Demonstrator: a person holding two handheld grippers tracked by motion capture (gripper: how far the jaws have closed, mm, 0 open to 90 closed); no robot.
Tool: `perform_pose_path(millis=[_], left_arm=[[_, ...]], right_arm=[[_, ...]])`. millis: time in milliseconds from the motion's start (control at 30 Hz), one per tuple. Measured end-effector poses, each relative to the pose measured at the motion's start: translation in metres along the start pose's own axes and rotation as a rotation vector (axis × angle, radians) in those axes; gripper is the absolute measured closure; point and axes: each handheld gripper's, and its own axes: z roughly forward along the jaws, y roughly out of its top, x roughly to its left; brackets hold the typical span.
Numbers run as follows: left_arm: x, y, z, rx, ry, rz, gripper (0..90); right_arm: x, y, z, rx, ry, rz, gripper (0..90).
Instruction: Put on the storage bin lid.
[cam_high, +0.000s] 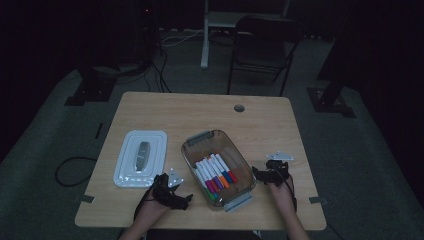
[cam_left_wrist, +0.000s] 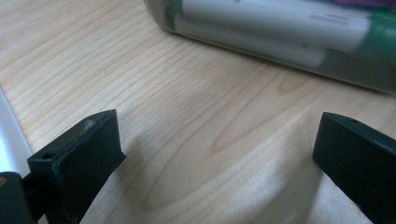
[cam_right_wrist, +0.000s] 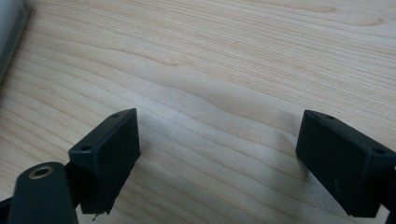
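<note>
A clear rectangular box (cam_high: 218, 167) with grey end clips sits on the wooden table (cam_high: 200, 110) and holds several coloured markers (cam_high: 215, 175) lying side by side. Its white lid (cam_high: 141, 158) lies flat to the left. My left gripper (cam_high: 179, 191) rests low on the table between the lid and the box, jaws wide apart over bare wood (cam_left_wrist: 215, 140); the box wall with white marker barrels (cam_left_wrist: 280, 28) is just ahead. My right gripper (cam_high: 264, 175) stands just right of the box, open over bare wood (cam_right_wrist: 217, 135).
A round cable hole (cam_high: 239, 108) lies near the table's far edge. Behind the table stand a dark folding chair (cam_high: 260, 50) and a white stand (cam_high: 206, 35), with cables on the floor. A pale edge (cam_right_wrist: 9, 32) shows at the right gripper view's left.
</note>
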Motion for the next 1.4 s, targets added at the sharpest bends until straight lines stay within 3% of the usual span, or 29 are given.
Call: perform_pose_path(millis=[267, 533, 733, 833, 967, 1100, 1200, 1267, 1400], left_arm=[[0.017, 0.007, -0.03, -0.047, 0.023, -0.04, 1.9], [0.051, 0.004, -0.056, -0.103, 0.107, -0.132, 1.9], [0.079, 0.0, -0.068, -0.164, 0.161, -0.223, 1.9], [0.09, 0.001, -0.067, -0.172, 0.221, -0.256, 1.9], [0.102, 0.0, -0.06, -0.155, 0.285, -0.258, 1.9], [0.112, -0.003, -0.051, -0.136, 0.313, -0.269, 5.6], [0.119, -0.006, -0.044, -0.121, 0.311, -0.295, 7.0], [0.121, -0.008, -0.042, -0.12, 0.332, -0.305, 14.1], [0.129, -0.011, -0.033, -0.095, 0.33, -0.341, 23.7]], right_arm=[[0.0, 0.0, 0.0, 0.0, 0.007, -0.009, 13.1], [0.0, 0.0, 0.0, 0.0, 0.01, -0.011, 13.1], [0.0, 0.0, 0.0, 0.001, 0.01, -0.011, 13.1], [0.0, 0.0, 0.0, 0.001, 0.01, -0.011, 13.1], [0.0, 0.0, 0.0, 0.001, 0.01, -0.01, 13.0], [0.0, 0.0, 0.0, 0.0, 0.015, -0.015, 13.1], [0.001, 0.0, 0.0, 0.0, 0.023, -0.021, 13.4], [0.001, -0.001, -0.001, -0.004, 0.037, -0.025, 13.7], [0.001, -0.004, -0.005, -0.028, 0.057, -0.029, 13.7]])
